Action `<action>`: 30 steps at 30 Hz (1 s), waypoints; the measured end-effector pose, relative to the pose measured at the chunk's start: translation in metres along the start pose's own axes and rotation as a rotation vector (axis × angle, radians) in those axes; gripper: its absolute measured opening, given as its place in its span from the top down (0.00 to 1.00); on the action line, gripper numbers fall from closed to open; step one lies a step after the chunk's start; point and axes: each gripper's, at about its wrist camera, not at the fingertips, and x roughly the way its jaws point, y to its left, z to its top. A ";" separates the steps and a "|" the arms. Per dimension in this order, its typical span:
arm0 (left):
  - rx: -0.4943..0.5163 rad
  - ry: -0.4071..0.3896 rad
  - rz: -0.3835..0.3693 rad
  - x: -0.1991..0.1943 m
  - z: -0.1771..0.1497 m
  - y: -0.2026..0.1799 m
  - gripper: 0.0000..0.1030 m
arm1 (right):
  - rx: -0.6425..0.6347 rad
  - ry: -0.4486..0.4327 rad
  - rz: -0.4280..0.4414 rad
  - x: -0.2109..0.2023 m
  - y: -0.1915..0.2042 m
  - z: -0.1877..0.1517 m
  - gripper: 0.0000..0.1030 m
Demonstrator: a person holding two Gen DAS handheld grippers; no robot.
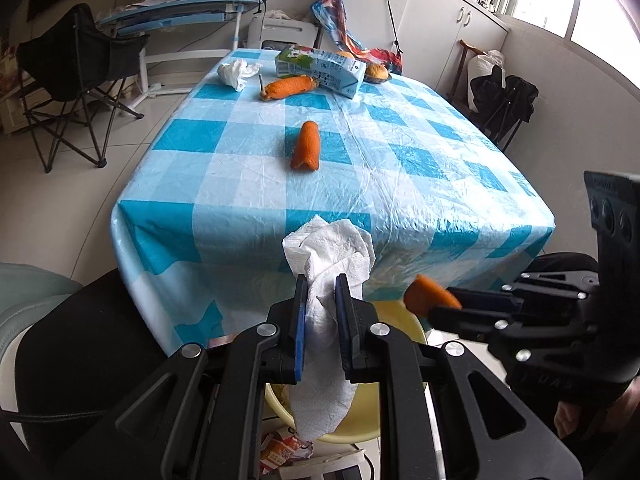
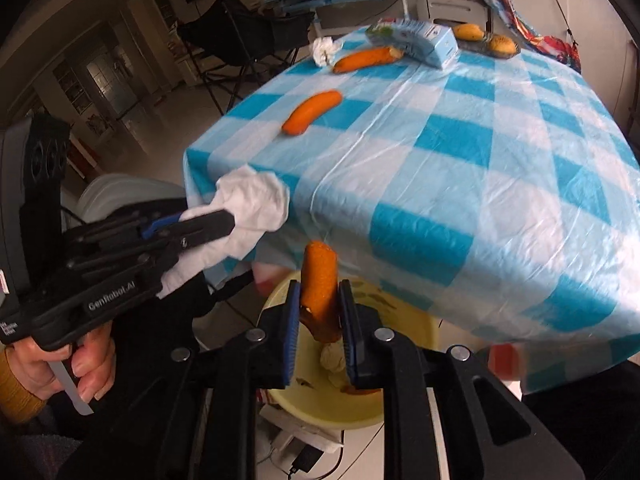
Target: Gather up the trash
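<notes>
My left gripper (image 1: 321,280) is shut on a crumpled white paper towel (image 1: 332,240), which hangs down through the jaws over a yellow bin (image 1: 400,316). To its right, my right gripper (image 1: 444,304) holds an orange peel piece (image 1: 428,296). In the right wrist view, the right gripper (image 2: 320,284) has this peel (image 2: 318,276) upright between its blue pads, directly above the yellow bin (image 2: 360,404). The left gripper (image 2: 224,220) with the paper towel (image 2: 256,200) is at the left. Both are just in front of the table's near edge.
On the table with the blue-and-white checked cloth (image 1: 400,184) lie two more orange peel pieces (image 1: 306,146) (image 1: 290,87), a crumpled tissue (image 1: 238,72), a milk carton (image 1: 320,68) and fruit (image 1: 378,72). A folding chair (image 1: 80,72) stands at the left. A hand (image 2: 84,364) grips the left tool.
</notes>
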 end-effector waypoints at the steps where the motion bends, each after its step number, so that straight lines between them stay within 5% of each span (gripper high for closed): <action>1: 0.007 0.020 -0.009 0.003 -0.002 -0.002 0.87 | 0.027 0.010 0.007 0.004 -0.002 -0.005 0.76; 6: 0.018 0.064 -0.011 0.009 -0.010 -0.006 0.82 | 0.084 -0.049 -0.059 -0.010 -0.011 -0.009 0.64; 13: -0.059 0.022 -0.013 -0.001 -0.011 0.008 0.65 | 0.219 -0.144 -0.105 -0.031 -0.033 -0.018 0.47; 30: -0.163 -0.131 0.080 -0.020 -0.003 0.029 0.47 | 0.165 -0.136 -0.131 -0.021 -0.024 -0.014 0.39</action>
